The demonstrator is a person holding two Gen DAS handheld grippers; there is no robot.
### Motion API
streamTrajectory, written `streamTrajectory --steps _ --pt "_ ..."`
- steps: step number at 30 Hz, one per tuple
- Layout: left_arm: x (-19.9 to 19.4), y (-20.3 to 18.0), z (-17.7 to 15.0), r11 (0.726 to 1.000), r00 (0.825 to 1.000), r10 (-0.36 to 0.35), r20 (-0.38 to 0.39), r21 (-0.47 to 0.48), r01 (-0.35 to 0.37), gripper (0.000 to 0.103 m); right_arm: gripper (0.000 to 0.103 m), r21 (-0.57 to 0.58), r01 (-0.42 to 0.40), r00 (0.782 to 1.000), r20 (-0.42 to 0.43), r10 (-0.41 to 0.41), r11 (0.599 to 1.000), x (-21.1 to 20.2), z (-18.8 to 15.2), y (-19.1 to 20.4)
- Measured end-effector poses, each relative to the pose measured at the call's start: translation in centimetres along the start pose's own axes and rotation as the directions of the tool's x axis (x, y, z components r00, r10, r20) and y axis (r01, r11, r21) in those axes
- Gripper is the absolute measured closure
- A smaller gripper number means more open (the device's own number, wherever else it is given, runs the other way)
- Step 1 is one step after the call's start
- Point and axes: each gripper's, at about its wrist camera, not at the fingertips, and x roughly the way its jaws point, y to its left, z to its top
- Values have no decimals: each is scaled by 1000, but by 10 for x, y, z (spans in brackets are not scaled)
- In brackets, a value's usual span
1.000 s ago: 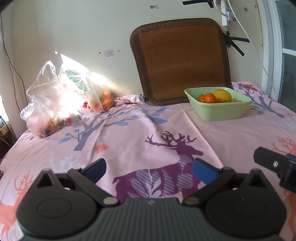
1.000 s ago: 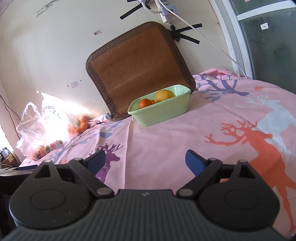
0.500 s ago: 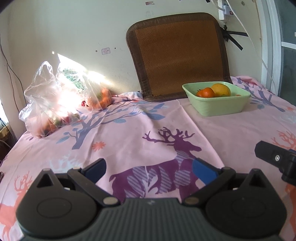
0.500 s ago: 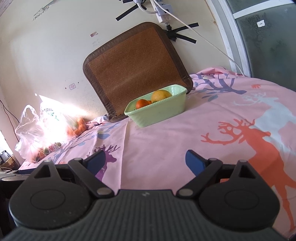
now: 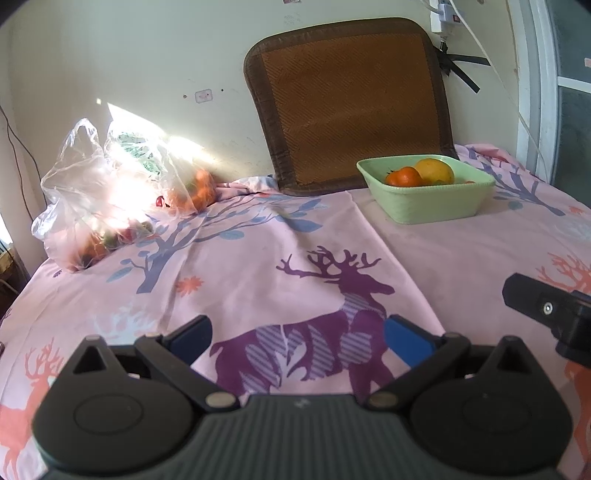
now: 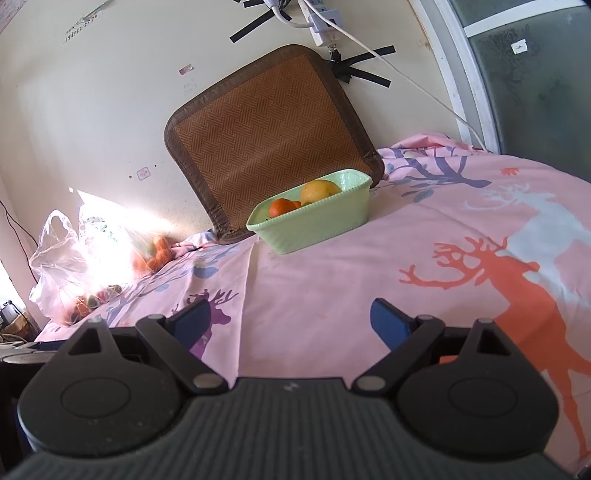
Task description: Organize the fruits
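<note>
Fruit (an orange (image 5: 403,176) and a yellow one (image 5: 435,170)) is seen in the green basin (image 5: 436,205) on the pink cloth (image 5: 258,258), plastic bags (image 5: 110,192) lie well apart, and both grippers, left (image 5: 297,338) and right (image 6: 291,319), are held spread and empty.

This is a lived-in home, an ordinary room rather than any lab or shop. A pink cloth (image 5: 258,258) printed with deer and trees covers the table, and a woven mat (image 5: 351,99) leans against the scuffed, cream wall (image 5: 129,55). A power strip (image 6: 321,29) is taped up there with black tape (rather roughly). Thin plastic bags (image 5: 92,192) of fruit sit in a sun patch, and a green bowl (image 5: 428,203) holds oranges beside a window (image 6: 535,74).
</note>
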Motion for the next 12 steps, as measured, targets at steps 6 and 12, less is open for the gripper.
streamTrajectory --steps 6,12 --pt "-1 -1 1 1000 1000 -15 -7 -1 15 0 8 -2 0 1000 2 0 1000 -1 1 0" --pt "-2 -2 1 999 999 -49 -10 8 49 0 8 -18 2 1000 14 -2 1000 -1 2 1"
